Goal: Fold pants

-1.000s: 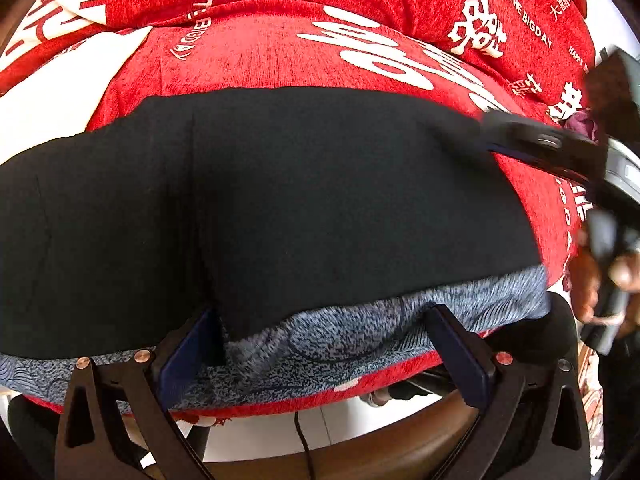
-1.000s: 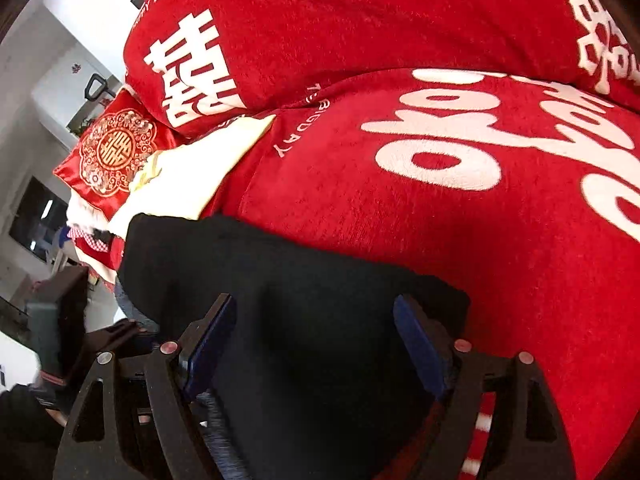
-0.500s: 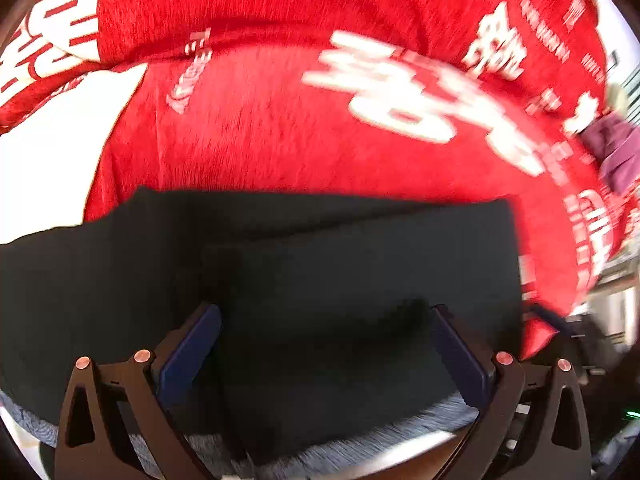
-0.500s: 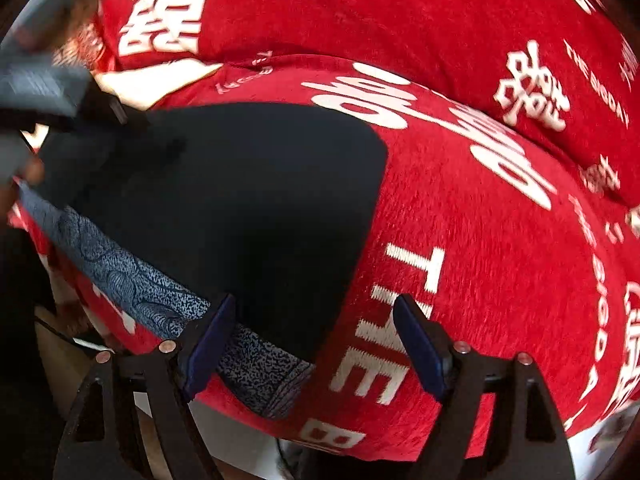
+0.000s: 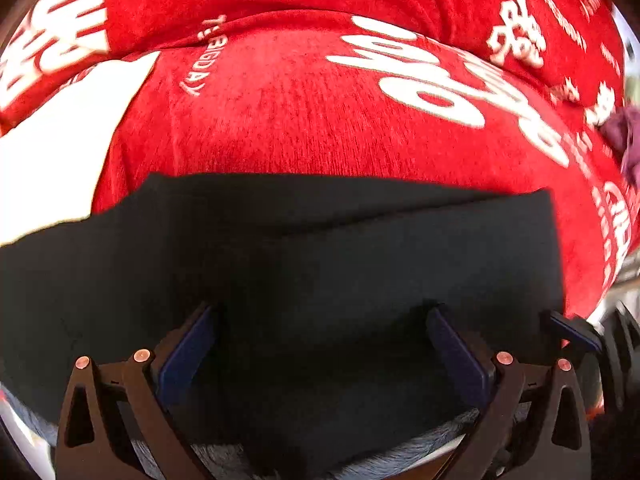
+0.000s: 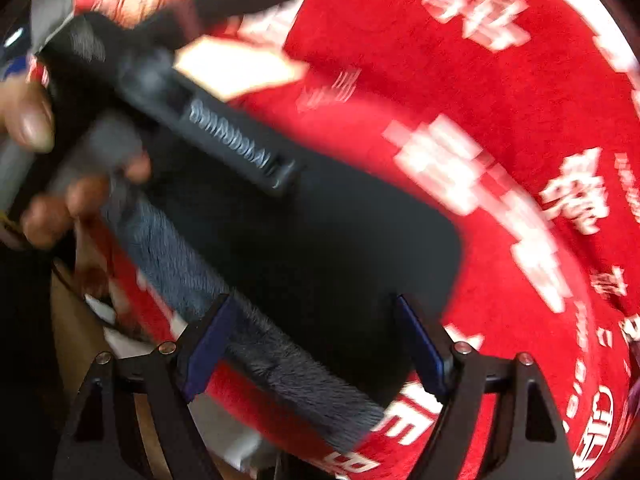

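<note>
The black pants point(image 5: 320, 260) lie folded on the red blanket point(image 5: 300, 120), with a grey patterned waistband point(image 6: 192, 272) along the near edge. My left gripper point(image 5: 320, 344) is open, low over the pants, with both blue pads above the black cloth. My right gripper point(image 6: 316, 340) is open over the pants' right end point(image 6: 360, 248). In the right wrist view the left gripper's black body point(image 6: 192, 108), held by a hand point(image 6: 32, 120), hovers over the pants at upper left. The right gripper's tip point(image 5: 576, 332) shows at the left wrist view's lower right.
The red blanket with white lettering point(image 6: 500, 160) covers a cushion. A white patch point(image 5: 60, 152) lies at left. A purple item point(image 5: 628, 136) sits at the far right edge. The wooden edge and floor point(image 6: 80, 340) lie below the cushion front.
The left gripper has moved forward and lower over the pants. The right gripper has swung left along the front edge, and its view is motion-blurred; the left gripper now fills its upper left.
</note>
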